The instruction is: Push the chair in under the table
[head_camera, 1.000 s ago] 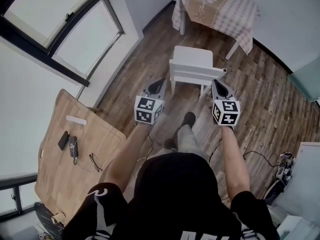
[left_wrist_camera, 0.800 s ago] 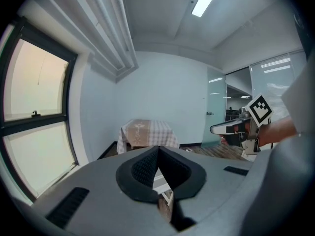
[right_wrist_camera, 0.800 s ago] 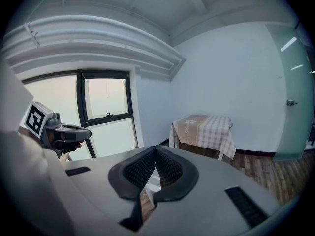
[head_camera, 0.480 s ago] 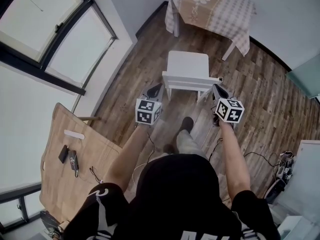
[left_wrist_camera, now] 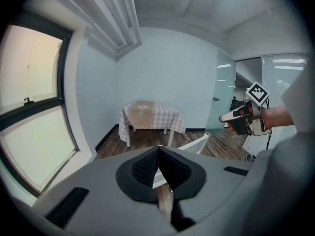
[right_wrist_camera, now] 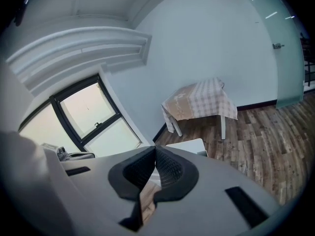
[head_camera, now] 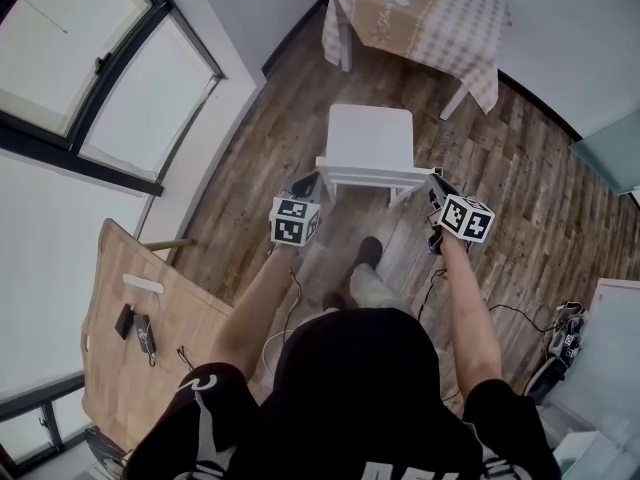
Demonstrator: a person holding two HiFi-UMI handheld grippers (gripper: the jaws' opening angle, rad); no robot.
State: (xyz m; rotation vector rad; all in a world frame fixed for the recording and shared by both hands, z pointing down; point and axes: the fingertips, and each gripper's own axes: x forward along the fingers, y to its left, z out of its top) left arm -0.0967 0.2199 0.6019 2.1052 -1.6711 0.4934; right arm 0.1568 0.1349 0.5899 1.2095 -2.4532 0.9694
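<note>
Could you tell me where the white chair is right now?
Head view, centre: the white chair stands on the wooden floor, just short of the checked-cloth table.

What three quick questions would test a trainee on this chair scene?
1. True or false: the chair is already under the table.
2. The jaws of the left gripper and the right gripper are: A apart, B together and empty, C clamped on the chair.
3. What covers the table?

Key: 1 false, the chair stands clear of it; 2 B; 3 a checked cloth.
</note>
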